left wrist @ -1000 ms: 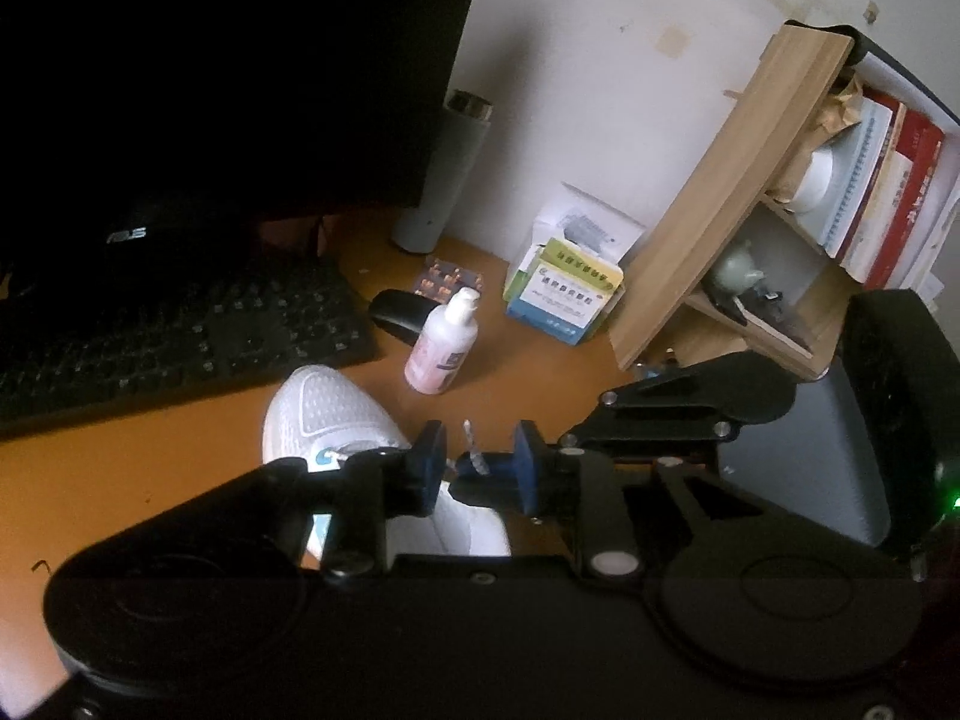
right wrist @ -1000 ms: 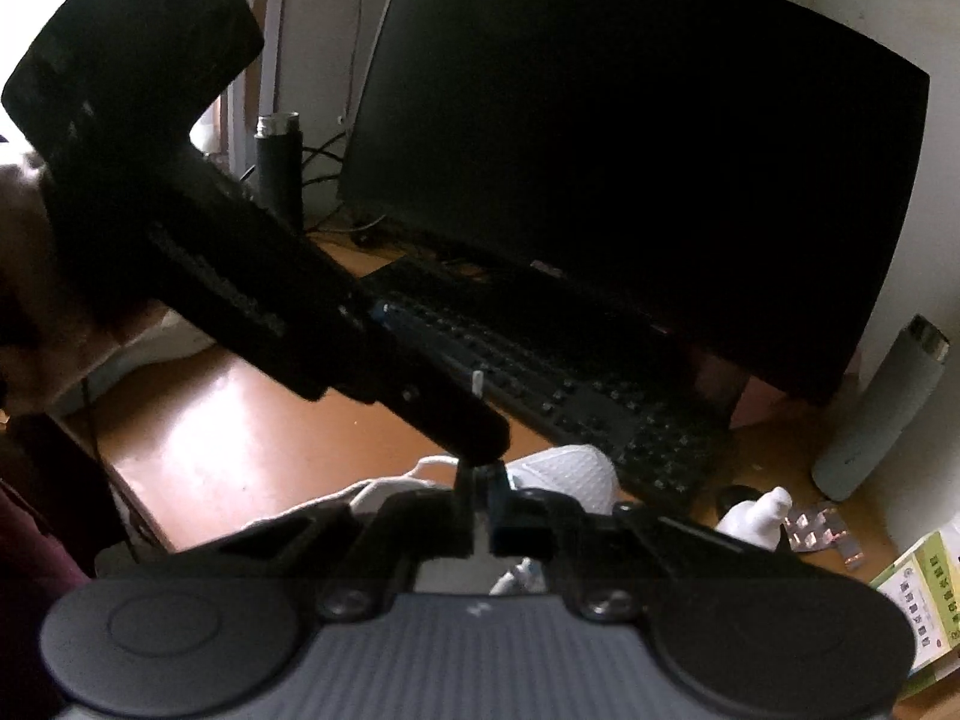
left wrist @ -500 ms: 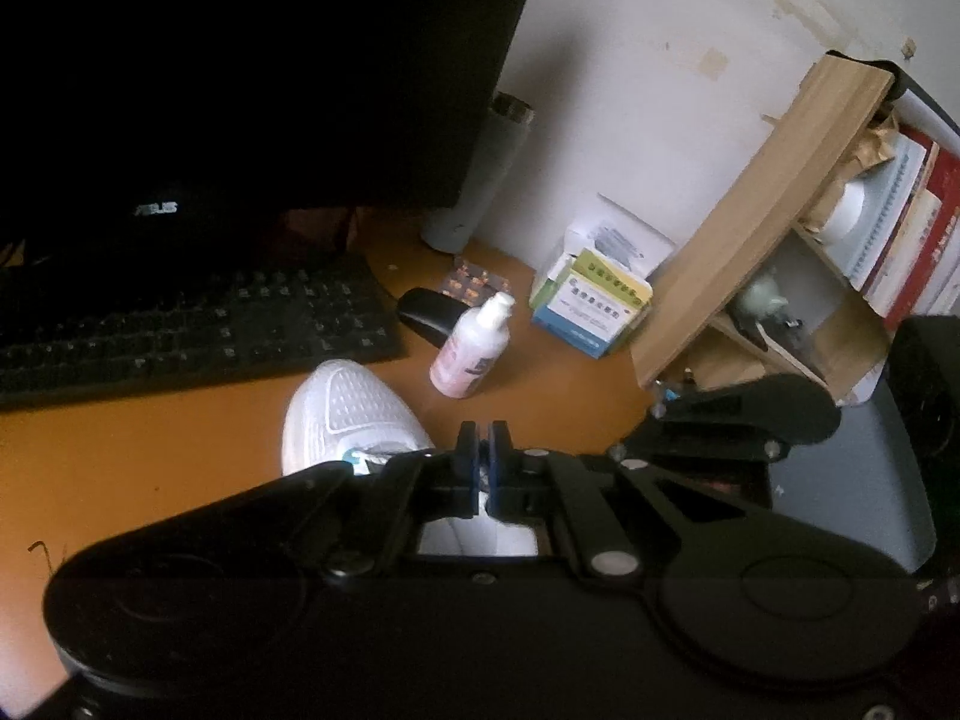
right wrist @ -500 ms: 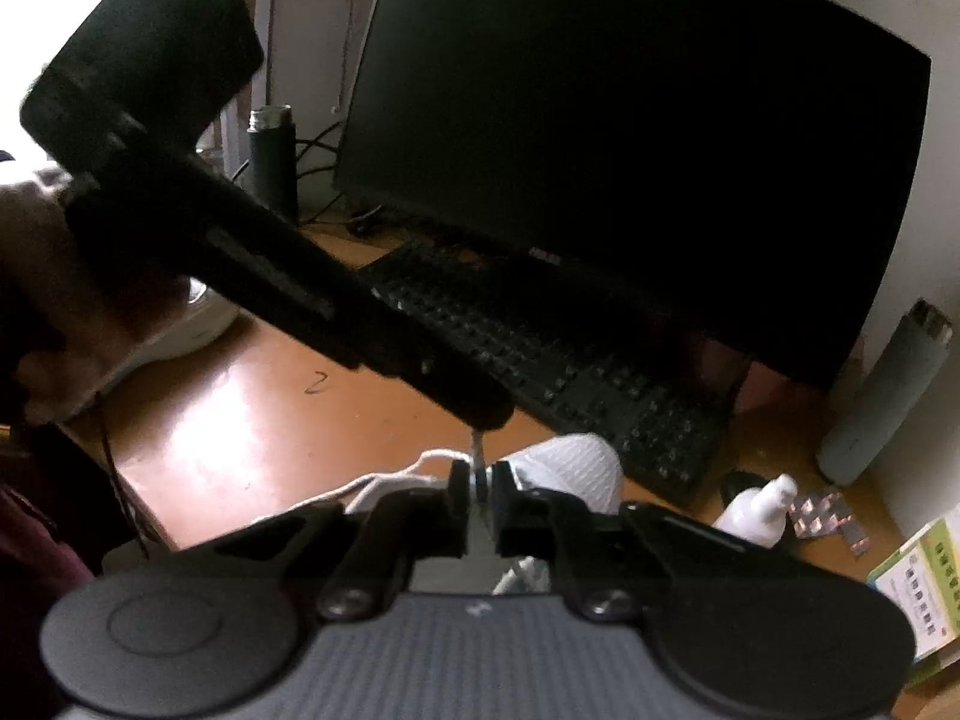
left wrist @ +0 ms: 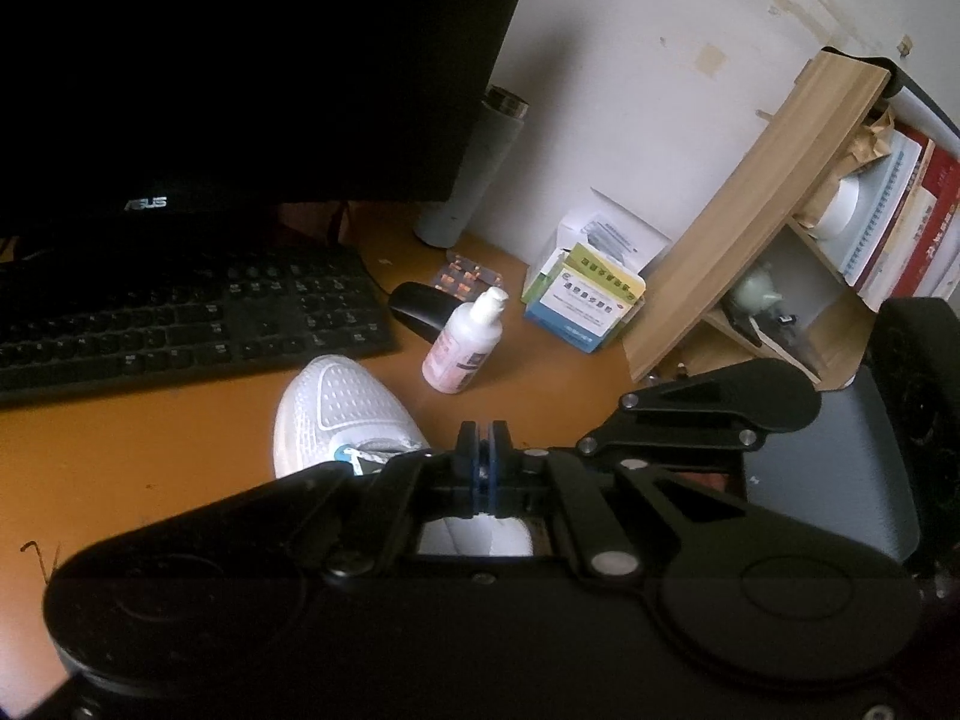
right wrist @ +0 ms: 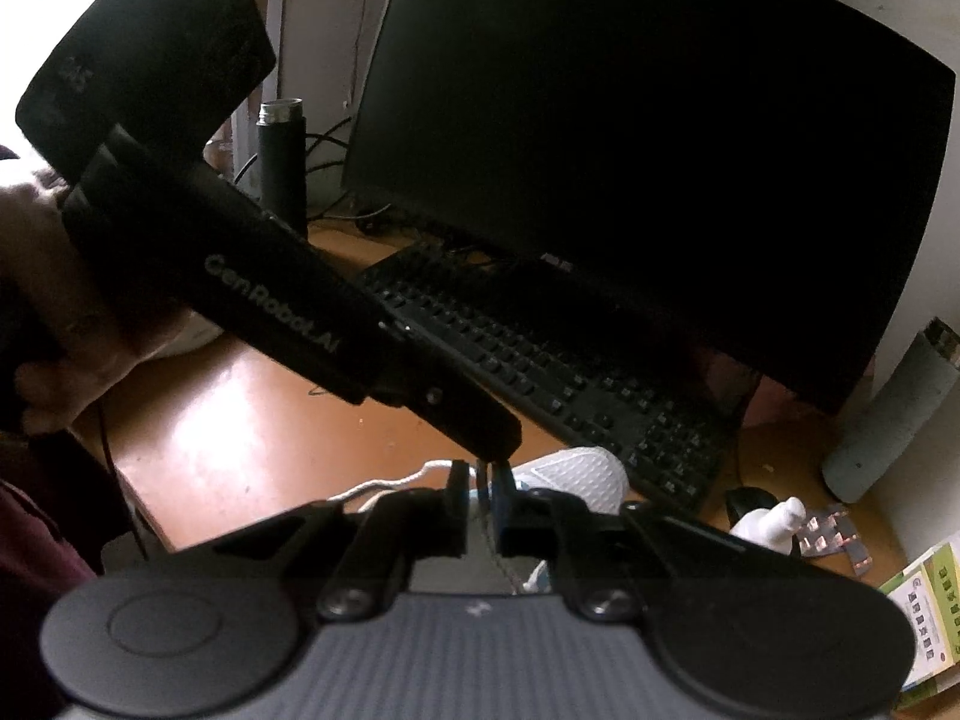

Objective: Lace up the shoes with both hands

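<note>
A: Left wrist view first. Where's the shoe [left wrist: 336, 414]?

B: On the orange table [left wrist: 150, 456], toe toward the keyboard [left wrist: 180, 318], well in from the edges, just this side of the keyboard's right end. A small bottle [left wrist: 465, 342] stands near its toe. The left gripper [left wrist: 482, 450] hangs over the shoe's lacing zone with its fingers pressed together. Whether lace is caught between the pads I can't tell from here; a bit of lace [left wrist: 375, 453] shows beside a blue eyelet tab, left of the fingers.

A: And the right wrist view?

B: Same shoe [right wrist: 576, 474], toe toward the keyboard [right wrist: 540, 360]. The right gripper [right wrist: 480, 498] has its fingers nearly closed, and a thin white lace [right wrist: 480, 480] runs up between them, so I judge it pinched. The left gripper [right wrist: 492, 438] comes in from the upper left, its tip right above those fingers. More lace [right wrist: 390, 486] trails loose on the table to the left.

A: How will it handle?

B: The lace looks thin, soft and limp, so it will likely flop and slip. Best taken near its stiff tip, close to the eyelet. The shoe looks light, with mesh uppers, and may slide when the lace is pulled.
</note>
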The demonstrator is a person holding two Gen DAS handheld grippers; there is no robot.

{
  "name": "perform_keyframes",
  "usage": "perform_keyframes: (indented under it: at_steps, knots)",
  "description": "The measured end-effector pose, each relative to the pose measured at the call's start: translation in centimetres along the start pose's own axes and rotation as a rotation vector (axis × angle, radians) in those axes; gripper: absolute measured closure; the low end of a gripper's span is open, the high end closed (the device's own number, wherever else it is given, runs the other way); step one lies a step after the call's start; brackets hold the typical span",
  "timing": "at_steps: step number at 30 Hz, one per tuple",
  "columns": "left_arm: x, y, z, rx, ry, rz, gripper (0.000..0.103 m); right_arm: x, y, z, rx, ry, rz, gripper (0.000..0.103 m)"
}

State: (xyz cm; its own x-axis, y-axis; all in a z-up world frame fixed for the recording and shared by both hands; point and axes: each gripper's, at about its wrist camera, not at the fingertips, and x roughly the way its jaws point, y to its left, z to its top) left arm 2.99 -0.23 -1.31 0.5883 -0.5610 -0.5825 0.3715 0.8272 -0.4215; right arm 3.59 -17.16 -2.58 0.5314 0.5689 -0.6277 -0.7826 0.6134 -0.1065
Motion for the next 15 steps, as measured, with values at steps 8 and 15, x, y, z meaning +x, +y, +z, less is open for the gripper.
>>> perform_keyframes:
  at_steps: [8,15]
  knots:
    - [-1.5,1.1,-0.5,0.076,0.022,0.122,0.083,1.2,-0.8,-0.3,0.018,0.062,-0.002,0.1]
    - [0.4,0.5,-2.9,0.191,0.115,0.184,0.083,4.1,-0.9,0.0,-0.045,0.159,0.028,0.1]
